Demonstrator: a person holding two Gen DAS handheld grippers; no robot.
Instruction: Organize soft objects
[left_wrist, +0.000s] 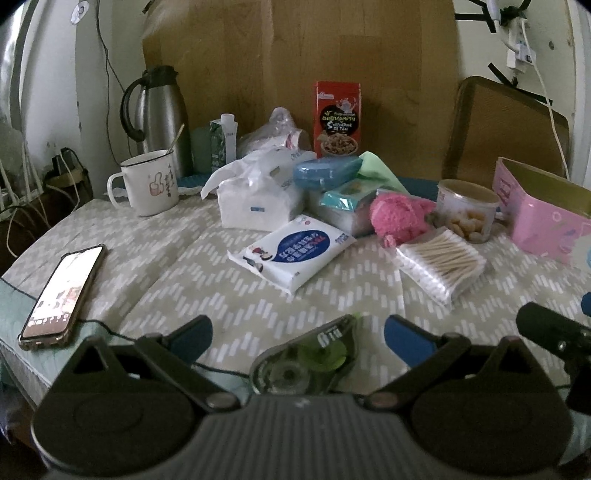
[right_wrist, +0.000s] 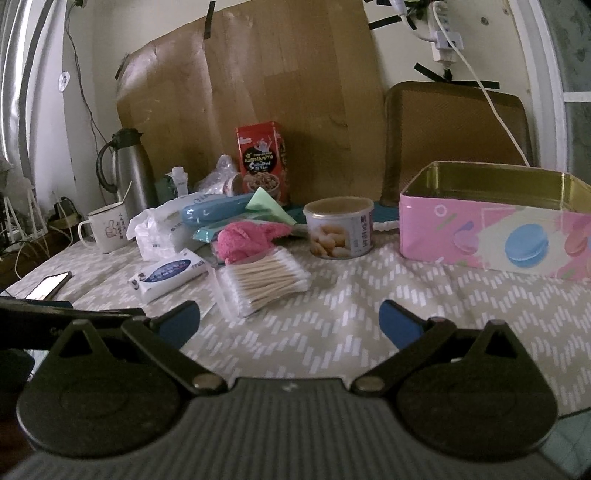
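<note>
A heap of soft things lies mid-table: a pink fluffy cloth, a flat tissue pack with a blue label, an opened white tissue bag, a bag of cotton swabs, a blue sponge. An open pink tin box stands at the right. My left gripper is open near the front edge over a correction tape dispenser. My right gripper is open, in front of the swabs, holding nothing.
A phone lies at the front left with a cable. A white mug, a steel flask, a red snack box and a snack can stand further back. A chair back rises behind the tin.
</note>
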